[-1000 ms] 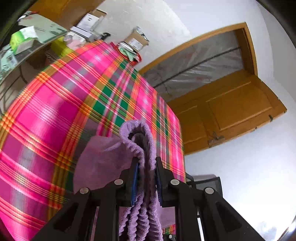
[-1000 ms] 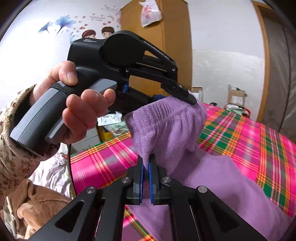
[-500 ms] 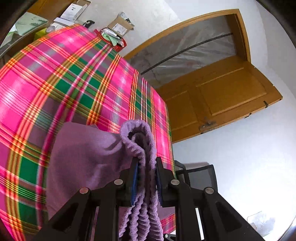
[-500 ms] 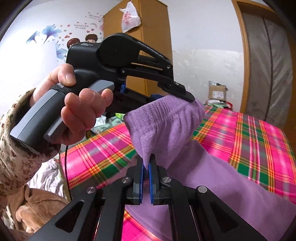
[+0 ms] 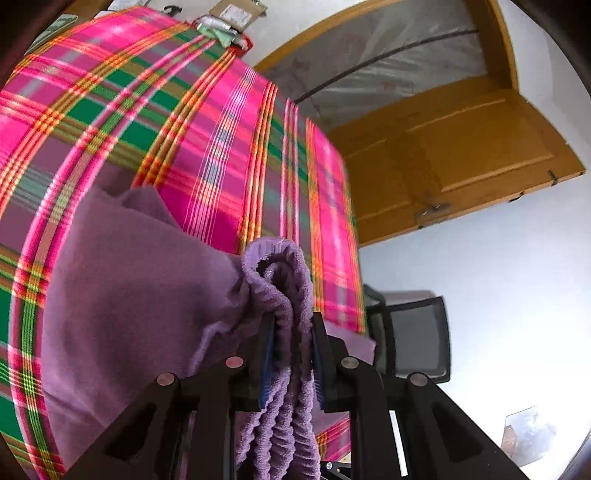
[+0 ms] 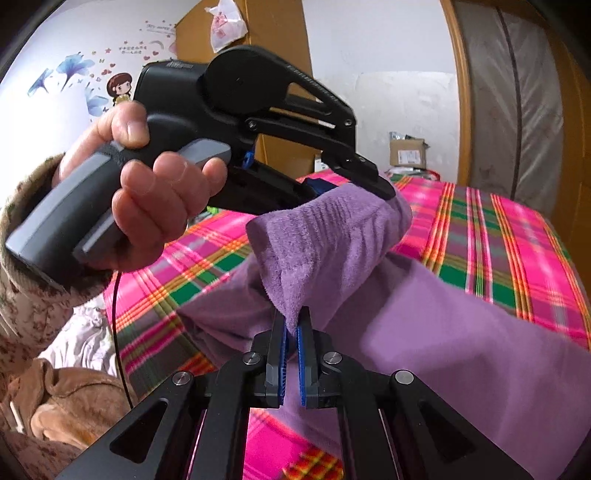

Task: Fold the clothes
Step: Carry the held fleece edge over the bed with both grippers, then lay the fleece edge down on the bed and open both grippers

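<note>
The counter [image 5: 229,155] is covered by a bright plaid cloth [image 6: 491,229] in pink, green and orange that reaches its edges. A purple garment [image 6: 461,332] lies spread across the cloth, its body flat on it and one ribbed end raised clear. At the far edge sit a cardboard box [image 6: 406,155] and a few small packets [image 5: 218,31]

Hidden and cut-off parts

The purple garment [image 6: 461,332] runs out past the right wrist view's lower right edge, and its pinched edge vanishes between the right gripper [image 6: 291,332]. Beyond the left gripper [image 5: 291,347], the plaid tablecloth [image 5: 221,129] is motion-blurred; the far boxes [image 5: 231,11] are cropped, labels unreadable.
</note>
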`<control>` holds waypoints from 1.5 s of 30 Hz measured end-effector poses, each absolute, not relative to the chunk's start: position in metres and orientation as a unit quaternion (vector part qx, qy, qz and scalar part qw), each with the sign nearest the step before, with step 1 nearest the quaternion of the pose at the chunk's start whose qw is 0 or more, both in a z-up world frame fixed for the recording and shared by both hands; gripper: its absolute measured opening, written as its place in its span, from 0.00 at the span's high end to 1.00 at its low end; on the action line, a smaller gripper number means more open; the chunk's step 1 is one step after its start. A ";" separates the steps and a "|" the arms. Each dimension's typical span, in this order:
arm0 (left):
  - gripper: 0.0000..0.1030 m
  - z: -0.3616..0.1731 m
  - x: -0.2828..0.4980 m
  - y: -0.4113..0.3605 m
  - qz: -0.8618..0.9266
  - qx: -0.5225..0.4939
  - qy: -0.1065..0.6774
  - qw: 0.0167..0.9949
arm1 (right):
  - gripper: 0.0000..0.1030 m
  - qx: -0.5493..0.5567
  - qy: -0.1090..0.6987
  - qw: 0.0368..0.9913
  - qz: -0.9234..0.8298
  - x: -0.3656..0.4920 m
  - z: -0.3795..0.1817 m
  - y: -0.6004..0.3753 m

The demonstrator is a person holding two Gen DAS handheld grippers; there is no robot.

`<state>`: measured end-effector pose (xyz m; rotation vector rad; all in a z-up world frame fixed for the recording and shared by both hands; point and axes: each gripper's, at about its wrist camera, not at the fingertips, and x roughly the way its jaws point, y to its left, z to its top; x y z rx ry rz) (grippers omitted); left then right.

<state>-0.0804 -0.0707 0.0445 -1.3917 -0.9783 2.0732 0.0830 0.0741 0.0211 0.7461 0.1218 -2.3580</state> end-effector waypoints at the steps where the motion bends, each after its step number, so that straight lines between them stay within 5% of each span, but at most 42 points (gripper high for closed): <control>1: 0.82 0.043 -0.081 -0.068 0.752 -0.509 -0.353 0.226 | 0.95 0.289 0.045 0.326 -0.899 0.083 0.017 0.076; 9: 0.79 0.030 -0.086 -0.052 0.743 -0.533 -0.342 0.217 | 0.92 0.325 0.033 0.314 -0.891 0.076 -0.003 0.096; 22: 0.75 0.031 -0.084 -0.035 0.728 -0.533 -0.355 0.245 | 0.65 0.360 -0.009 0.309 -0.881 0.070 -0.013 0.133; 28: 0.75 0.037 -0.078 -0.032 0.731 -0.527 -0.349 0.257 | 0.63 0.387 -0.094 0.325 -0.858 0.055 -0.017 0.162; 31: 0.75 0.037 -0.071 -0.042 0.737 -0.521 -0.352 0.247 | 0.46 0.398 -0.136 0.330 -0.845 0.048 -0.019 0.173; 45: 0.75 0.022 -0.010 -0.129 0.785 -0.474 -0.373 0.137 | 0.37 0.429 -0.250 0.378 -0.781 0.004 -0.022 0.182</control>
